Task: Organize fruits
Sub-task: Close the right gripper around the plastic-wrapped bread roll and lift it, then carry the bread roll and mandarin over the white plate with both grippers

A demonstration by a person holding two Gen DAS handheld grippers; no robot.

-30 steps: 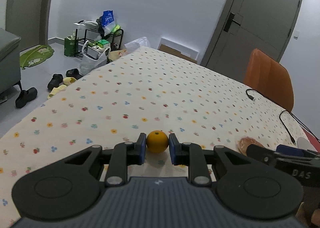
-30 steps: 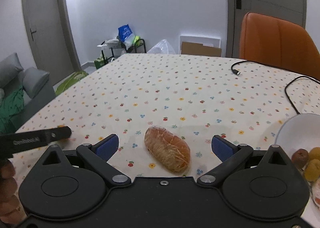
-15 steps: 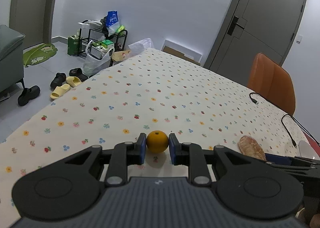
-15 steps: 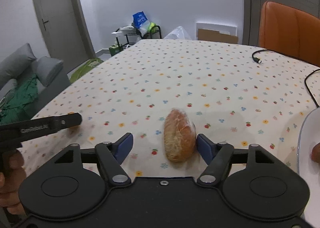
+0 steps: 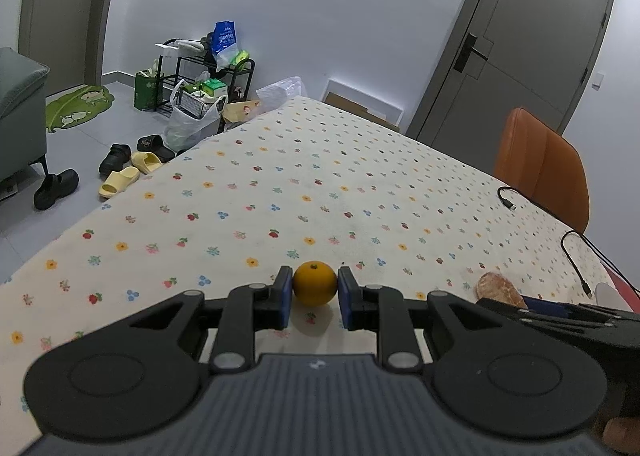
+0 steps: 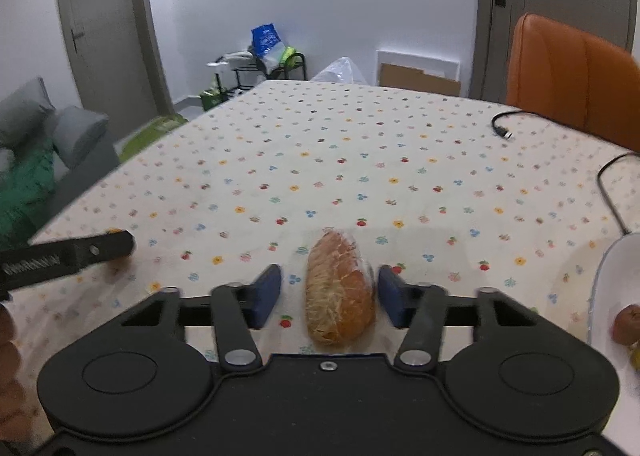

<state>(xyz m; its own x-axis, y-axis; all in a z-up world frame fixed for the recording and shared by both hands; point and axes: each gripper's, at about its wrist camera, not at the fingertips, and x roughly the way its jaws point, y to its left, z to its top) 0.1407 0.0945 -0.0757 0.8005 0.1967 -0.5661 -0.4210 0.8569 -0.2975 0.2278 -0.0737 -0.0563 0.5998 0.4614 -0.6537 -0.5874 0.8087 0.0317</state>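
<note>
The counter (image 6: 360, 144), covered in a pale cloth dotted with small flowers and fruit, fills both views. An orange chair (image 6: 572, 72) stands at its far right edge, and two black cables (image 5: 576, 252) lie on the cloth near it. At the right edge of the right wrist view sits a white bowl (image 6: 608, 276), only partly in frame; a brownish round fruit (image 6: 626, 324) lies in it, with a sliver of something yellow just below, too cut off to name.

The right tongs (image 6: 329, 296) are partly open around a wrapped bread roll (image 6: 340, 292) that lies on the cloth; the right pad sits just against the roll and the left pad stands apart from it. The left tongs (image 5: 315, 298) are closed on an orange (image 5: 315, 283), both blue pads pressing its sides, at the near part of the counter, left of the roll.
</note>
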